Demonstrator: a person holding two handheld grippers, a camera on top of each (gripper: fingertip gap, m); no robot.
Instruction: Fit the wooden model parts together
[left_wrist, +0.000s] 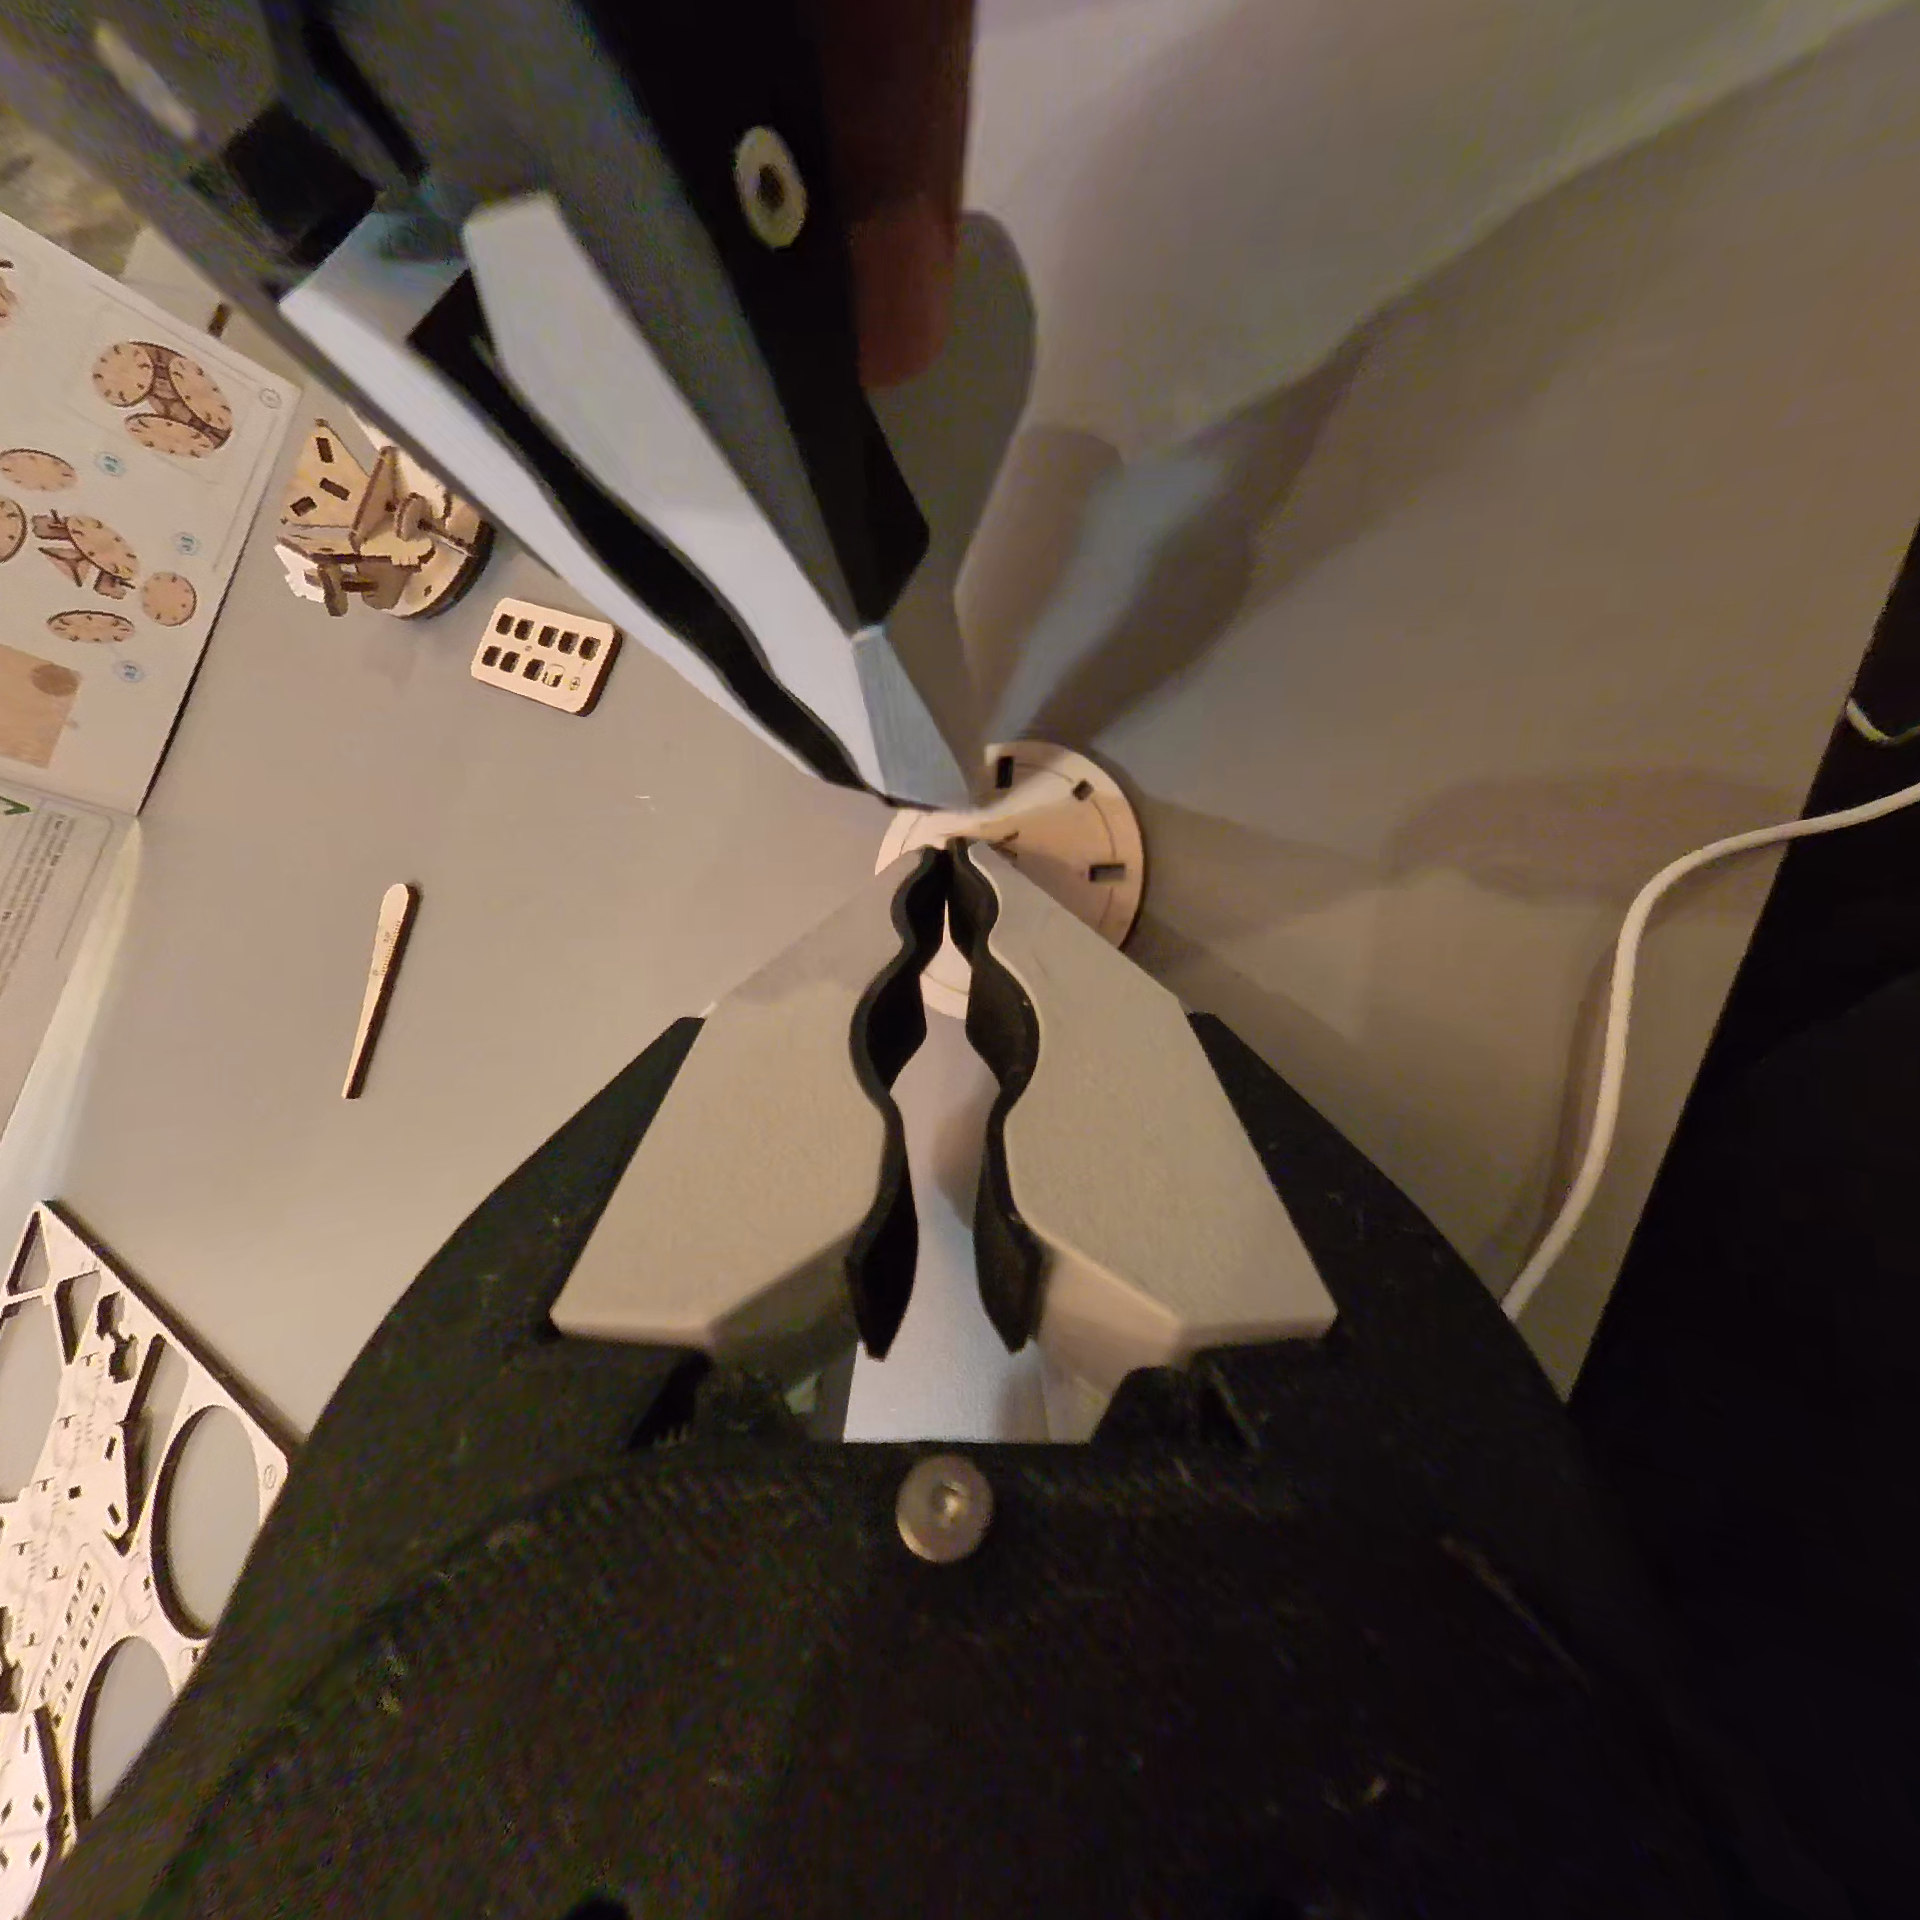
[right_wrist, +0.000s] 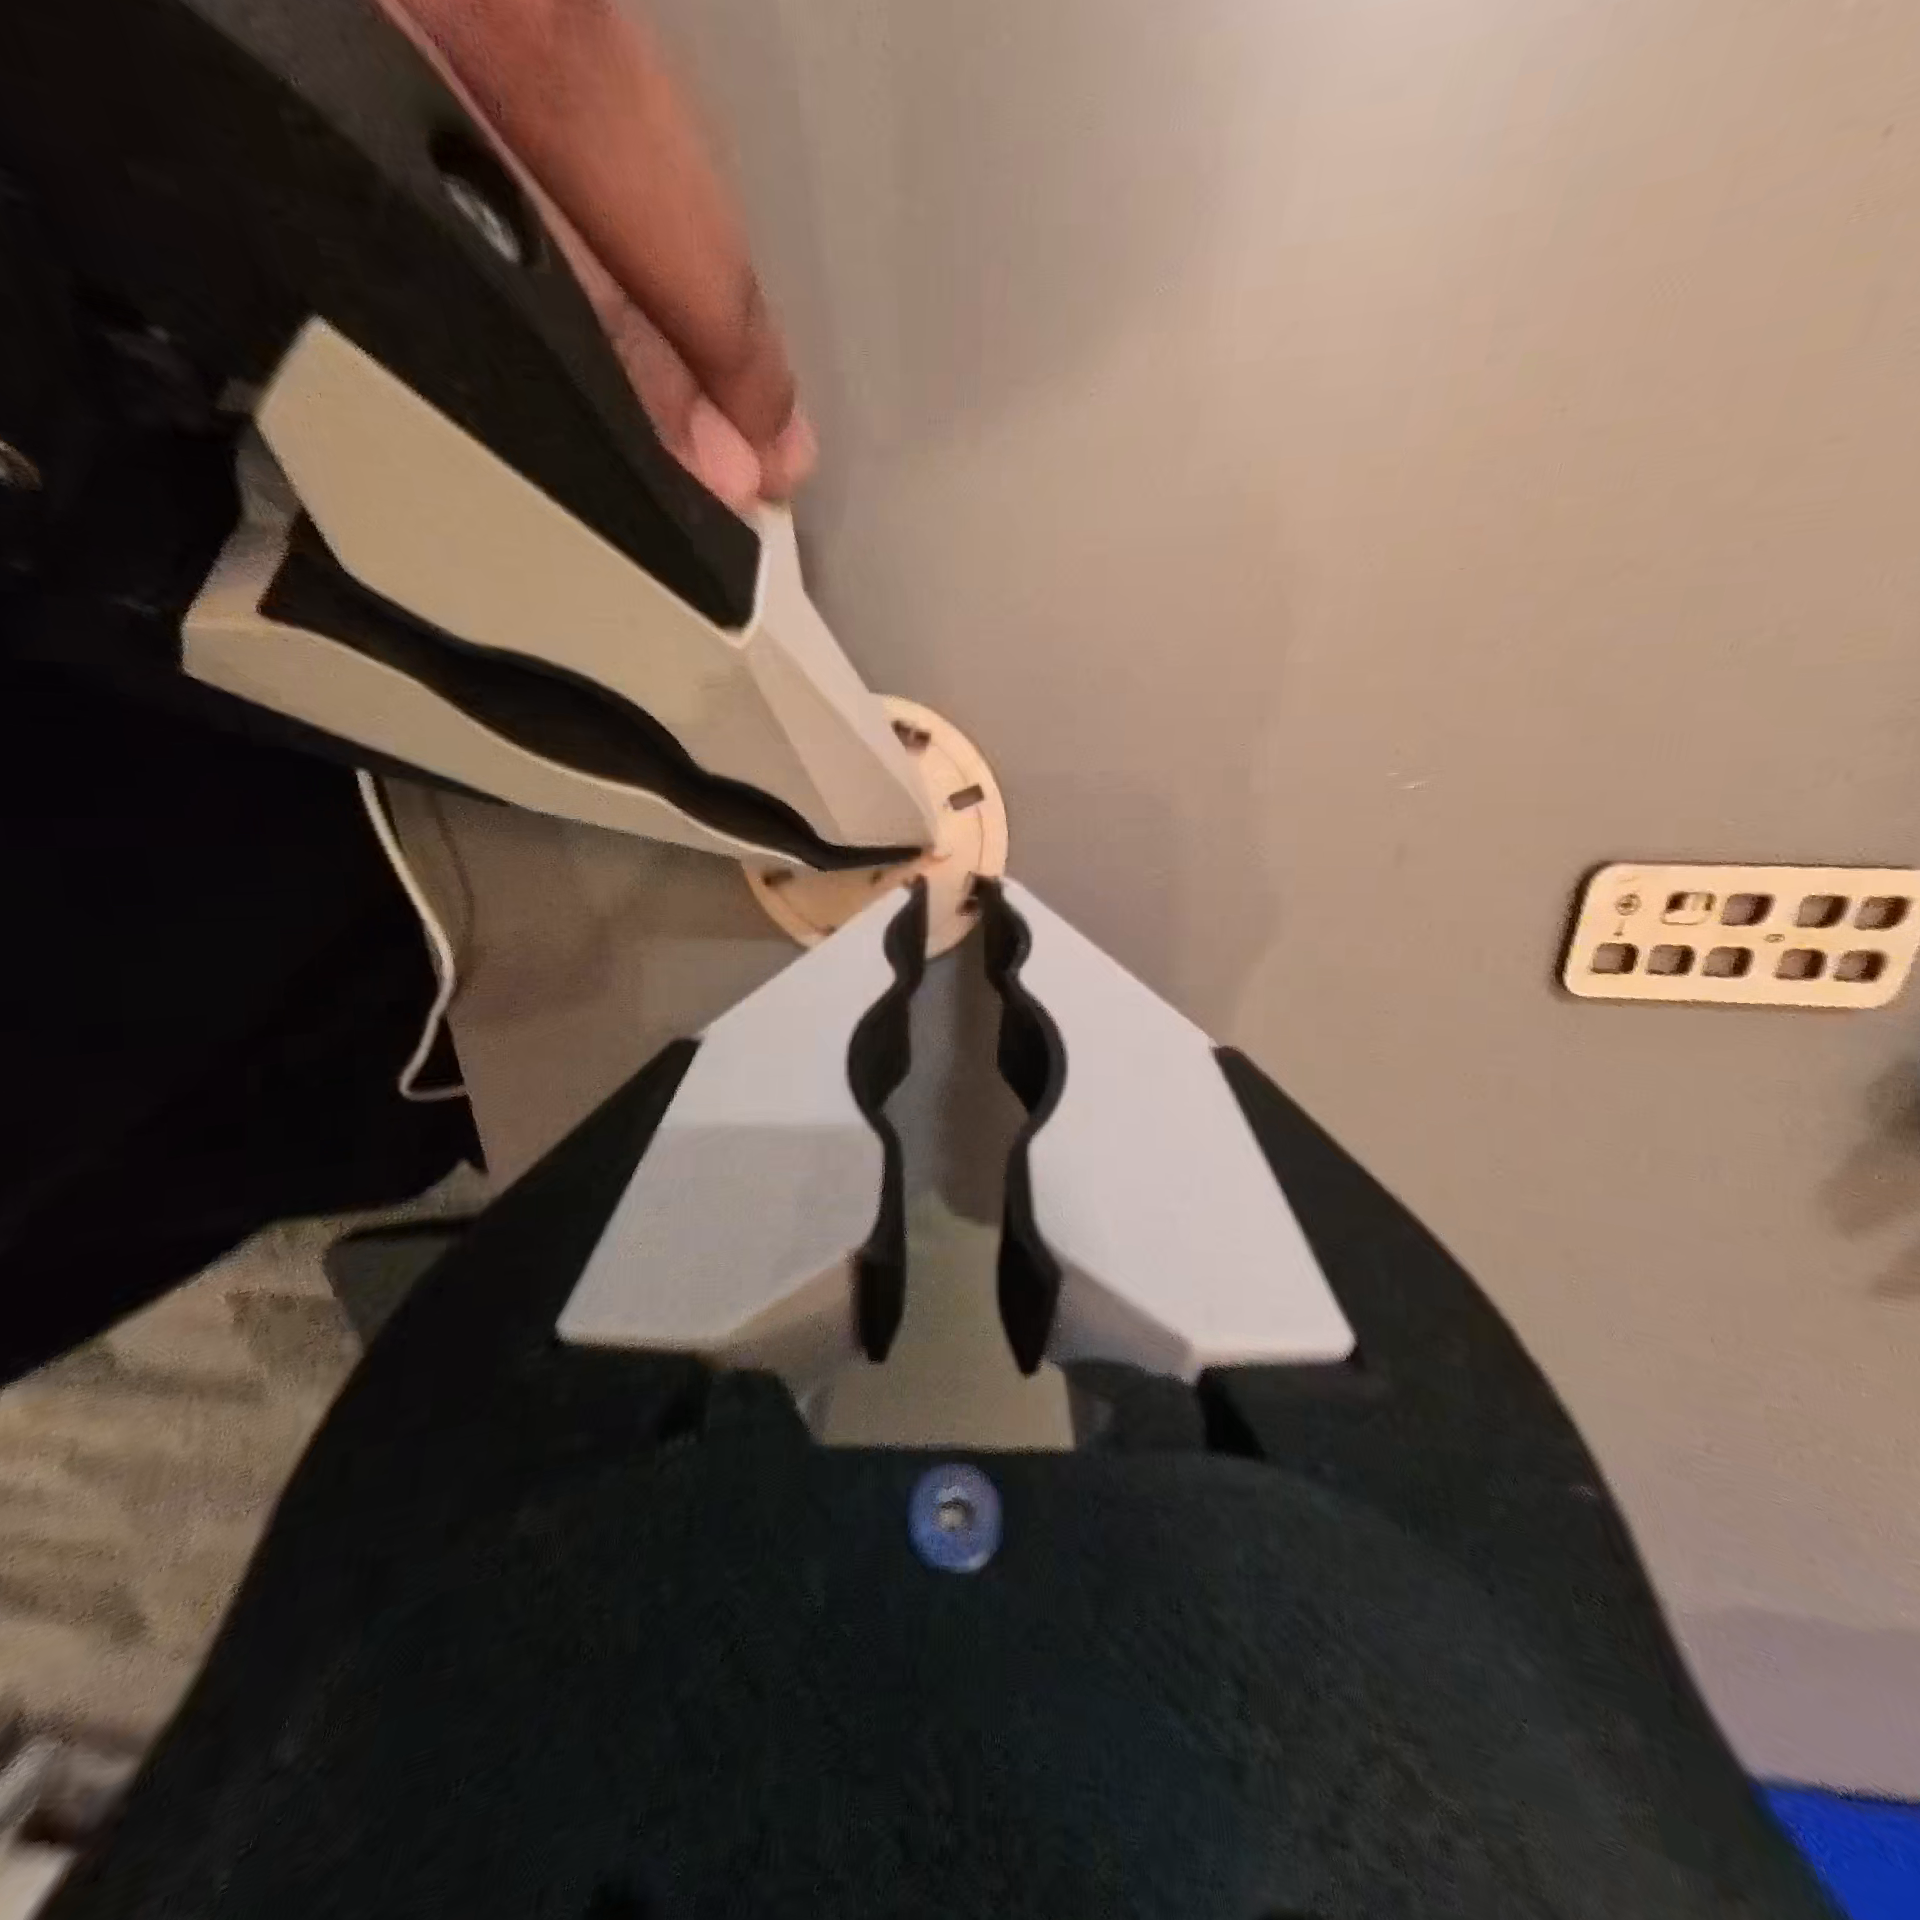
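We are pressing the left gripper (left_wrist: 951, 852), its fingertips closed together, onto the slotted wooden disc (left_wrist: 1091, 831) just ahead. We are holding the right gripper (right_wrist: 951, 891) slightly parted over the disc's near edge, clamping nothing visible.

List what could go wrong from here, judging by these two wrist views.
1. Both grippers crowd the round slotted wooden disc on the grey table; their tips might collide.
2. The disc is thin and flat; it may slide or tip.
3. The white cable at the table edge could snag.
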